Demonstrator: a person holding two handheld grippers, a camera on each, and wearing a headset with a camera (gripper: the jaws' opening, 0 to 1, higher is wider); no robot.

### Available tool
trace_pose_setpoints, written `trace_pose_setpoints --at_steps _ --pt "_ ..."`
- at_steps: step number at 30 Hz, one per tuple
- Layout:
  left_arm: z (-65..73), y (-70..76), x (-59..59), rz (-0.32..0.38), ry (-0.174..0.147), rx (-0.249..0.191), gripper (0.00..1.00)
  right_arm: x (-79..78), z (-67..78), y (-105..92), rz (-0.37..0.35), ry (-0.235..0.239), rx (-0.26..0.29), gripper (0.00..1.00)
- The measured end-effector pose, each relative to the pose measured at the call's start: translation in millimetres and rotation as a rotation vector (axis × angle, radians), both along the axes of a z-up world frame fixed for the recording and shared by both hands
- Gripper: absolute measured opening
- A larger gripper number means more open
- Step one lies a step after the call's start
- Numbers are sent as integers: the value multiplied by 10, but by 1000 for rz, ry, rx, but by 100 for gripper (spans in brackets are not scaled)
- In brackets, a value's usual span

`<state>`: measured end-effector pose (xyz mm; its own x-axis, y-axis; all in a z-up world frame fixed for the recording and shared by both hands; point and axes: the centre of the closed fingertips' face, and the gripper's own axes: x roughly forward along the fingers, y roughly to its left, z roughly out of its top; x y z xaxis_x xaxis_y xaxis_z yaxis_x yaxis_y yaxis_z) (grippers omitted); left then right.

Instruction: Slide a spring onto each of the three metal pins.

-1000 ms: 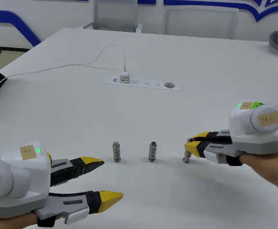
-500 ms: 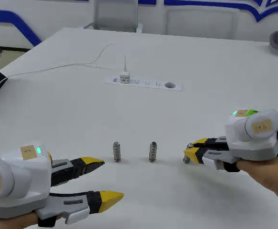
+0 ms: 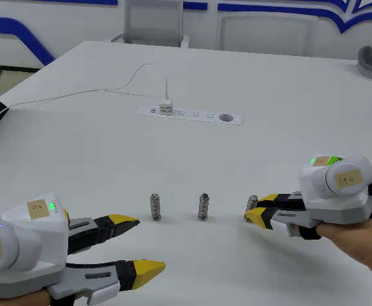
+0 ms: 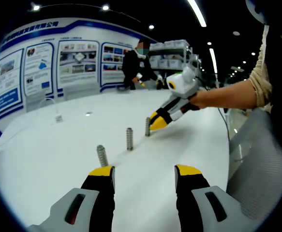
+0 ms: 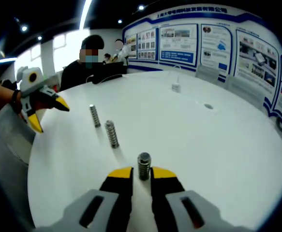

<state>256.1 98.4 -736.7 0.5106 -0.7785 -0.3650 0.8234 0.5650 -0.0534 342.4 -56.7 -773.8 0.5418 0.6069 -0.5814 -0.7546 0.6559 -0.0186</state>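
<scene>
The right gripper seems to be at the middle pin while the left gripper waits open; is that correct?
Not quite: the right gripper is at the end pin, not the middle one, as the right gripper view shows. The left gripper is indeed open.

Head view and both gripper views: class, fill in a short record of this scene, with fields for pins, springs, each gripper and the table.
pins: three, upright in a row
springs: one on each pin; left spring, middle spring, right spring
left gripper: open, holding nothing, short of the row
right gripper: jaws closed about the right spring
table: white; a power strip lies farther back
</scene>
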Motion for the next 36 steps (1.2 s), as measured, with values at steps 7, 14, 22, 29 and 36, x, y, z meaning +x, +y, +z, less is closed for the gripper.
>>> trace_pose_setpoints --at_steps 7,14,22,29,36 --pt "2 -2 -1 0 0 -2 51 -86 -17 -60 1 -7 -18 18" --pt "-9 10 7 5 2 -7 51 -202 22 -70 23 -27 -33 21" --pt "-35 25 14 11 10 -10 51 -323 82 -62 43 -47 -27 25" --pt "-44 29 20 17 15 -13 52 -426 131 -54 60 -64 -17 28" --pt "-38 45 35 30 16 -17 53 -492 213 -37 70 -84 6 31"
